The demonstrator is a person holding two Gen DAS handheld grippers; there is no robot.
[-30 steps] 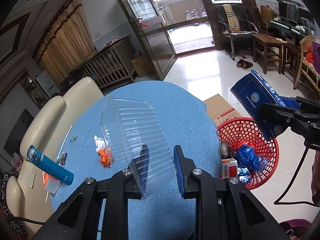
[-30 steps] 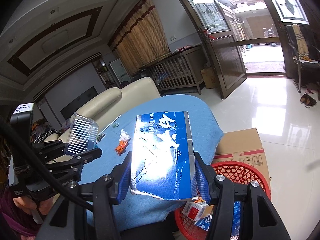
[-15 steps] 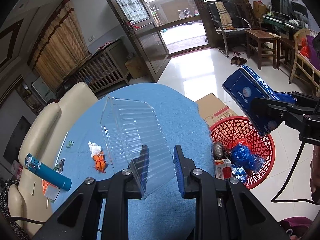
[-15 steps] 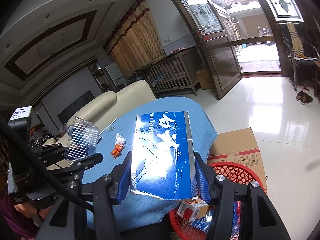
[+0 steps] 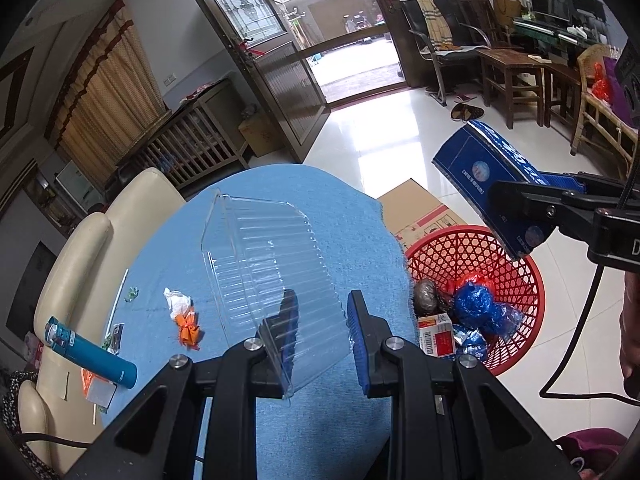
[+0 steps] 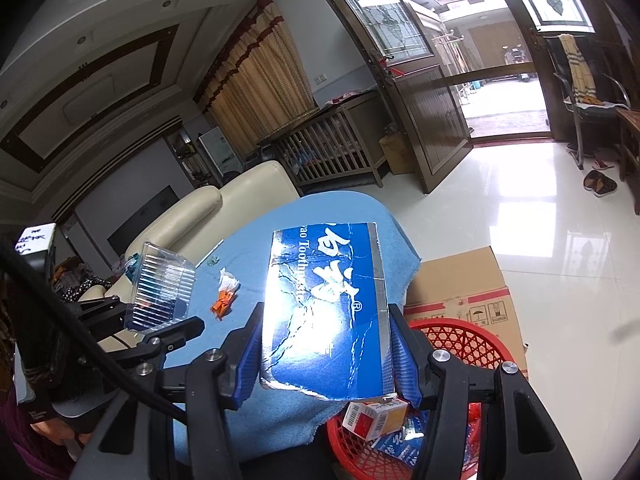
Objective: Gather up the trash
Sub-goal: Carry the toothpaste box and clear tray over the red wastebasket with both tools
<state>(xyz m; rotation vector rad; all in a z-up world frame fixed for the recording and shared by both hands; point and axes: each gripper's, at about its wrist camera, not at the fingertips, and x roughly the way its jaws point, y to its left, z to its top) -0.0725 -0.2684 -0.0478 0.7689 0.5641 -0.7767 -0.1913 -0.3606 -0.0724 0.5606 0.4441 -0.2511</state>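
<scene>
My left gripper (image 5: 320,328) is shut on a clear ribbed plastic container (image 5: 268,264) and holds it above the blue-clothed table (image 5: 344,208). My right gripper (image 6: 326,356) is shut on a flattened blue toothpaste box (image 6: 328,300) and holds it over the near edge of the red mesh trash basket (image 6: 460,336). In the left wrist view the blue box (image 5: 492,184) hangs above the basket (image 5: 516,272), which holds blue wrappers and a small red-and-white carton (image 5: 436,336). An orange and white wrapper (image 5: 184,316) lies on the cloth.
A teal bottle (image 5: 92,356) and small scraps lie at the table's left edge. A cream sofa (image 5: 80,252) stands behind the table. A cardboard box (image 5: 420,212) lies on the tiled floor beside the basket. Wooden chairs (image 5: 516,80) stand at the far right.
Both grippers have drifted a little toward the basket with their loads still held. The basket and box now sit lower and nearer in the left wrist view.
</scene>
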